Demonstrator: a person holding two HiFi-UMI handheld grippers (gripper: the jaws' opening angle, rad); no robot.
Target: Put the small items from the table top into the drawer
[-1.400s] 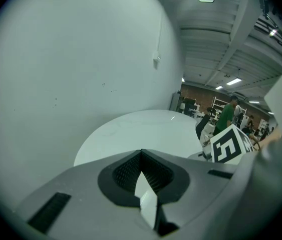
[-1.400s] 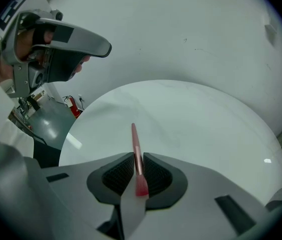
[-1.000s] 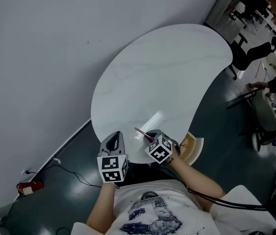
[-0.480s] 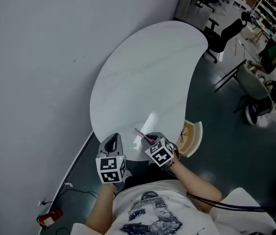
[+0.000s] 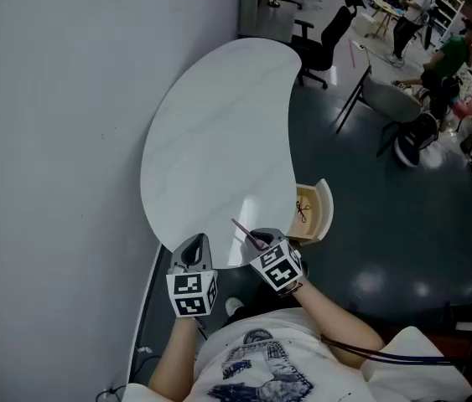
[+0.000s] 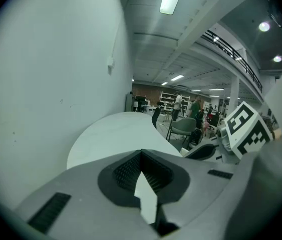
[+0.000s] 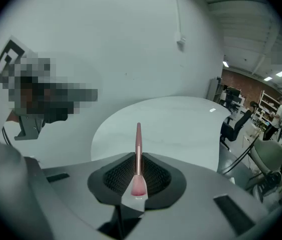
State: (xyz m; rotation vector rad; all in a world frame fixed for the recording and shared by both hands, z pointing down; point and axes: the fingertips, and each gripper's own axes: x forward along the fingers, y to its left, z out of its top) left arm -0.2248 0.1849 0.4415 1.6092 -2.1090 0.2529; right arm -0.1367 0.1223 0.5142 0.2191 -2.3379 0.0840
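My right gripper (image 5: 258,240) is shut on a thin pink pen-like stick (image 5: 243,230), which juts out over the near edge of the white table (image 5: 219,132). In the right gripper view the stick (image 7: 138,146) stands straight up between the pads of the right gripper (image 7: 137,173), its pale pink end low in the jaws. My left gripper (image 5: 195,244) hovers just left of it at the table's near edge, jaws together with nothing in them. A small wooden drawer (image 5: 324,213) stands pulled out at the table's right side, with a small dark item (image 5: 303,210) inside.
A grey wall (image 5: 51,141) runs along the table's left side. Black office chairs (image 5: 324,36) stand past the far end, and a grey chair (image 5: 391,99) and people (image 5: 449,61) are at the upper right. Dark floor (image 5: 386,249) lies to the right of the drawer.
The head view has swung, so the table and drawer now sit further left and more of the room shows. Both grippers have lifted a little and rolled; the stick stays in the right jaws.
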